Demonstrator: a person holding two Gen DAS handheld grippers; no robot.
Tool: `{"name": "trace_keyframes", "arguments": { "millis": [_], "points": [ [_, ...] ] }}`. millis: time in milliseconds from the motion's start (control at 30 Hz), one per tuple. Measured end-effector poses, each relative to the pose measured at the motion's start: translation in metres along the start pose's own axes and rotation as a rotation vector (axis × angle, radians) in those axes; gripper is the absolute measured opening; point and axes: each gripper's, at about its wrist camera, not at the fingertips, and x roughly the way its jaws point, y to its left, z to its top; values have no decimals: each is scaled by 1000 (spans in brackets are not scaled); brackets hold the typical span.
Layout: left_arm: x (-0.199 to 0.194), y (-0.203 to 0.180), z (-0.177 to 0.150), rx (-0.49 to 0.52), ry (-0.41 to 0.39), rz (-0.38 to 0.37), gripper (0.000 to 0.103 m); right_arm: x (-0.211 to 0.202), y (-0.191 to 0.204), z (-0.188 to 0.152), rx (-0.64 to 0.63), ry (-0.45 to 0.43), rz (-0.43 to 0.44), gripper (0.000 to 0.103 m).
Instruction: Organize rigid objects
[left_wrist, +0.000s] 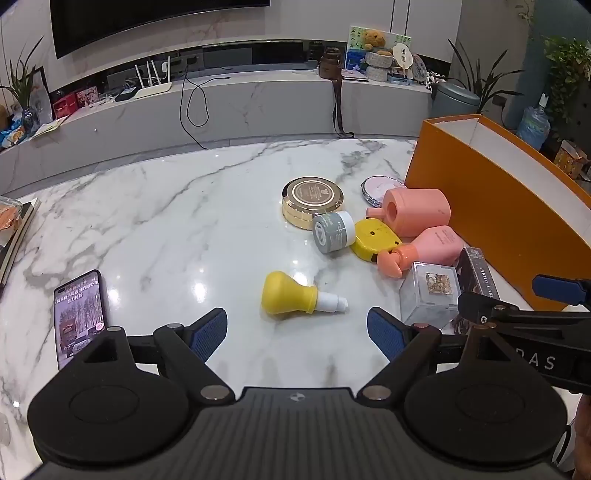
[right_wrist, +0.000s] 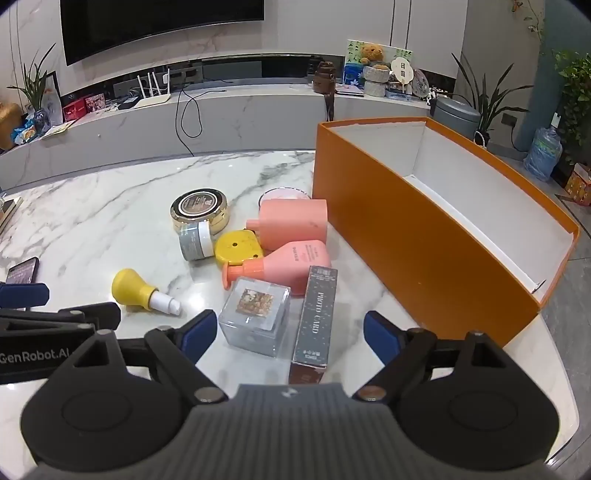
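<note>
A yellow bulb-shaped bottle (left_wrist: 291, 299) lies on its side on the marble table (left_wrist: 147, 221), just ahead of my open, empty left gripper (left_wrist: 297, 332). Behind it lie a gold tin (left_wrist: 312, 201), a grey jar (left_wrist: 332, 232), a yellow case (left_wrist: 373, 238), two pink bottles (left_wrist: 417, 212) (left_wrist: 424, 254), a clear cube (left_wrist: 430, 291) and a dark card box (left_wrist: 478, 275). My right gripper (right_wrist: 290, 334) is open and empty, with the clear cube (right_wrist: 255, 317) and the card box (right_wrist: 316, 317) lying between its fingers. An open orange box (right_wrist: 424, 236) stands to the right and looks empty.
A phone (left_wrist: 79, 317) lies at the left near the table's front edge. A round compact (left_wrist: 380, 188) lies by the orange box's far corner. Books (left_wrist: 14, 229) sit at the far left edge. A TV console runs behind the table.
</note>
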Motion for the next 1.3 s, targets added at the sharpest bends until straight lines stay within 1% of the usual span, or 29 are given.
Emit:
{"name": "trace_keyframes", "arguments": {
  "millis": [1300],
  "points": [
    [-1, -1, 2, 0, -1, -3, 100, 1, 1, -1, 6, 8, 3, 85]
  ]
}}
